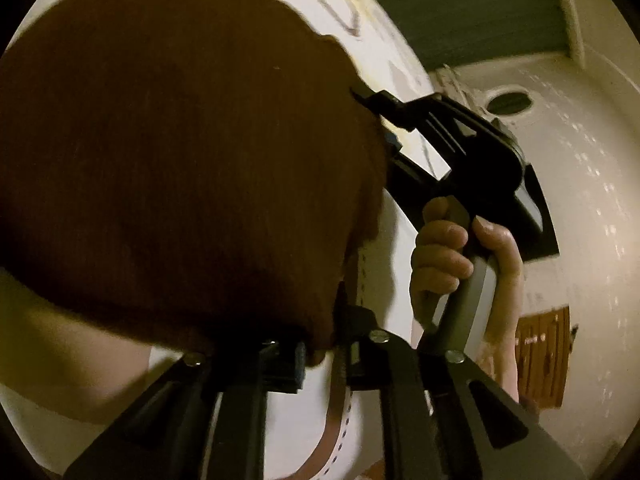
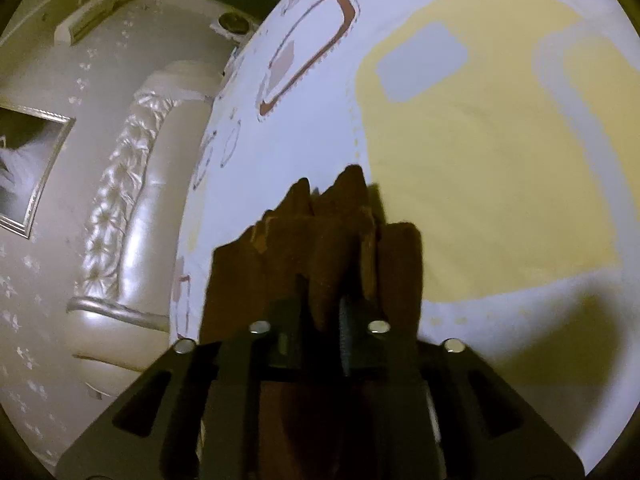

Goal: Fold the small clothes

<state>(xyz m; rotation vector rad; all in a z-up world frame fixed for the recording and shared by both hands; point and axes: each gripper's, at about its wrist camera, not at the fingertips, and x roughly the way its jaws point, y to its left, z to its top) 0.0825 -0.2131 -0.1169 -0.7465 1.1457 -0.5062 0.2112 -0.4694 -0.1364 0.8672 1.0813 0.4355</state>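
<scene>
A dark brown garment (image 1: 180,168) fills most of the left wrist view, hanging over the patterned white bedsheet (image 1: 396,68). Its lower corner sits between the jaws of my left gripper (image 1: 318,354), which stand slightly apart, with sheet showing in the gap. A hand (image 1: 440,256) holds my right gripper (image 1: 376,120) at the garment's far edge. In the right wrist view, bunched folds of the brown garment (image 2: 328,240) rise between the jaws of the right gripper (image 2: 318,338). They are parted, and the ribbed face of one pad (image 2: 346,340) is bare.
The bed carries a white sheet with a large yellow patch (image 2: 480,160) and brown outlined shapes (image 2: 312,44). A tufted cream headboard (image 2: 132,208) lies to the left. A framed picture (image 2: 32,172) hangs on the patterned wall. A wooden piece (image 1: 544,356) stands by the wall.
</scene>
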